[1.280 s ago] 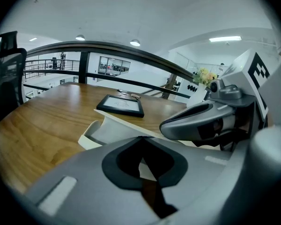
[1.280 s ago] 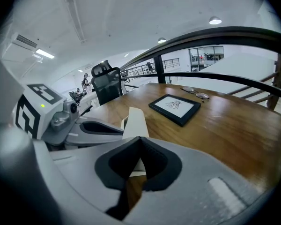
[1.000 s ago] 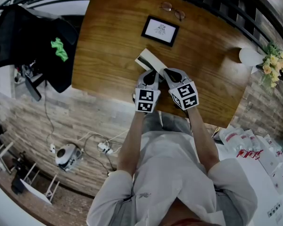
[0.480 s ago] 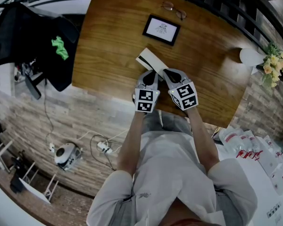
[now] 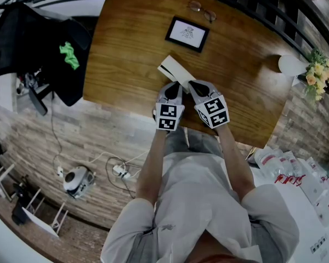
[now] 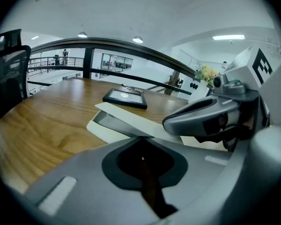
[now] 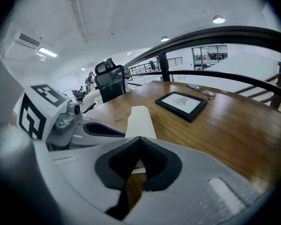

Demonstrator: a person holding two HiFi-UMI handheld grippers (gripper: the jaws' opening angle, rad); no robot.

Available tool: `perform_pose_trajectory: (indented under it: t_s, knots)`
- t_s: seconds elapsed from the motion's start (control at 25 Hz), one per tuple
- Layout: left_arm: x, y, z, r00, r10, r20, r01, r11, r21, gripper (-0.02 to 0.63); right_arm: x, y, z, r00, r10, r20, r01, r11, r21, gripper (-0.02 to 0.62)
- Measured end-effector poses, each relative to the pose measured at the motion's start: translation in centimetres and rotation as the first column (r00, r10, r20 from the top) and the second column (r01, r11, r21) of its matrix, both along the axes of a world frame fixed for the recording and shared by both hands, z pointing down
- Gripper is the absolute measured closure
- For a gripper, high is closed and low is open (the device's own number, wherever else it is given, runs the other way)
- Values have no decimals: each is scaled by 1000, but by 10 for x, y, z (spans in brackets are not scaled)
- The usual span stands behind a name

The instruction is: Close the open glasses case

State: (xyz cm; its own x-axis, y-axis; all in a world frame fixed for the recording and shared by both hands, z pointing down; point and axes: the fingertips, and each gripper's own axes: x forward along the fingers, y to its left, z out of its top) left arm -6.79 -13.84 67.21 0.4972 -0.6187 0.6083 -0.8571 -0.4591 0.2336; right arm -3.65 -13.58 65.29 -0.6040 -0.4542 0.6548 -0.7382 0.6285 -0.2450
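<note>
The cream glasses case (image 5: 172,69) lies open on the wooden table (image 5: 126,48), its lid (image 6: 131,120) raised at a slant over the tray (image 6: 105,128). Both grippers sit side by side at the case's near end. My left gripper (image 5: 174,85) has its jaws closed together, their tip (image 6: 140,138) right at the lid's edge. My right gripper (image 5: 191,84) is also shut, with its tip (image 7: 140,138) over the near end of the case (image 7: 139,121). Nothing is visibly pinched between either pair of jaws.
A black-framed picture (image 5: 186,34) lies beyond the case, and a pair of eyeglasses (image 5: 200,11) lies near the table's far edge. A white round object (image 5: 292,66) and yellow flowers (image 5: 318,73) sit at the right. A black office chair (image 7: 110,81) stands to the left.
Both grippers have crept very slightly forward toward the case. The case itself has not visibly moved.
</note>
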Motion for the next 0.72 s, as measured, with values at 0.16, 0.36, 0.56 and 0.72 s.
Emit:
perform_pose_trajectory:
  t_s: [0.16,0.36,0.56,0.72]
  knots:
    - [-1,1,1,1000,0,5,0,1000,-4,588,-1,1,-1,1000,-5,0,5,1000,0,592]
    - [-4,5,3,1000,-7,12,7,1000,-16,588,-3,5,1,1000,-14,0,14,1000,-11,592]
    - [-6,8,6,1000,-10,16,11,1000,-26,586,-5,7,3,1000,-19,3,19,1000,-14,592]
    - [-7,9,7,1000,-11,22,12,999,-32,588,-6,8,5,1000,-25,0,25,1000,-17,592]
